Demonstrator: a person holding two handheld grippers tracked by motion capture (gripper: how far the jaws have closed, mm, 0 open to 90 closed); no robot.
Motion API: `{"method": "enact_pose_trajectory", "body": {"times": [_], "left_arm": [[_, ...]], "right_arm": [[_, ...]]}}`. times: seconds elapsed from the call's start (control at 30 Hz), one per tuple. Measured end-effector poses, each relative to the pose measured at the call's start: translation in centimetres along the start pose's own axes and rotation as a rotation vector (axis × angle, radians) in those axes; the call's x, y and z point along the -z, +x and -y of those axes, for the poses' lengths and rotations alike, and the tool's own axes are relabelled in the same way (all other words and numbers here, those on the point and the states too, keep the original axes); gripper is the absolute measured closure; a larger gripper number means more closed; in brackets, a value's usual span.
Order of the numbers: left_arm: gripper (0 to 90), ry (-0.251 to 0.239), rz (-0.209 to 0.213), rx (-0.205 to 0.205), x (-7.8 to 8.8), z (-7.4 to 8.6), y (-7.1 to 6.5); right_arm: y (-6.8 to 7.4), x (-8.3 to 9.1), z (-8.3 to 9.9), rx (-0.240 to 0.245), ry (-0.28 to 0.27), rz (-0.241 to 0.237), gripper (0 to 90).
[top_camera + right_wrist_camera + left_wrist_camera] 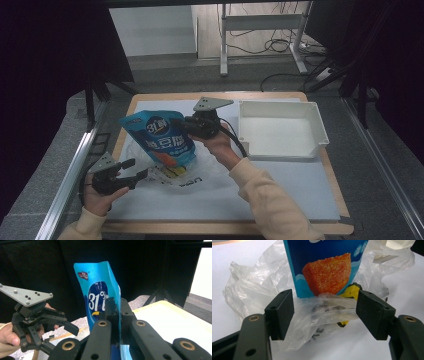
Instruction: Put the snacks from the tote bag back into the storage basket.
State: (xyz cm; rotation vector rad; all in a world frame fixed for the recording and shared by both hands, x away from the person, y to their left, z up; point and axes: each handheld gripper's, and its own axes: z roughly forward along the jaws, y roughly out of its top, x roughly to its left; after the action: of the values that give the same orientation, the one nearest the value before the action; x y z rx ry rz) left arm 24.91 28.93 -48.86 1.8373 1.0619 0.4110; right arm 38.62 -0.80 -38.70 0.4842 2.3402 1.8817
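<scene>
Nearest the person, the left hand-held gripper (141,173) rests low over the tabletop (280,195), its jaws standing apart with nothing pressed between the pads. Just ahead of those jaws lies a crumpled clear plastic bag (262,287), a fold of which reaches into the gap between the pads without being pinched. A small yellow item (352,291) lies inside the bag, close to the left hand-held gripper's right-hand pad in the left gripper view. Beyond the bag, up and to the right of the left hand-held gripper, the blue snack pouch (160,137) hangs tilted above the bag, its lower end at the plastic and its printed orange piece facing the left hand-held gripper. The right hand-held gripper (176,125) is clamped on the pouch's upper right edge, its jaws pressed together on the thin foil, with the person's hand (220,145) behind it. To the right of the right hand-held gripper, well apart from the pouch, sits a white tray (312,117) on the tabletop. Beyond the tabletop's far edge stand a white desk frame (260,22) and loose cables (277,45) on the floor.
</scene>
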Motion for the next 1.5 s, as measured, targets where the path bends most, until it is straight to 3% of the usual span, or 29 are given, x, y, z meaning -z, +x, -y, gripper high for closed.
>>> {"method": "enact_pose_trajectory", "body": {"times": [1.03,1.5], "left_arm": [[30.7,0.009,0.001,0.000,-0.2,0.1,0.1],[30.7,0.010,0.002,0.007,-0.3,0.2,0.2]], "right_arm": [[1.1,1.0,-3.6,0.022,-0.091,-0.010,88.7],[1.1,2.7,-6.0,0.032,-0.152,-0.014,88.7]]}}
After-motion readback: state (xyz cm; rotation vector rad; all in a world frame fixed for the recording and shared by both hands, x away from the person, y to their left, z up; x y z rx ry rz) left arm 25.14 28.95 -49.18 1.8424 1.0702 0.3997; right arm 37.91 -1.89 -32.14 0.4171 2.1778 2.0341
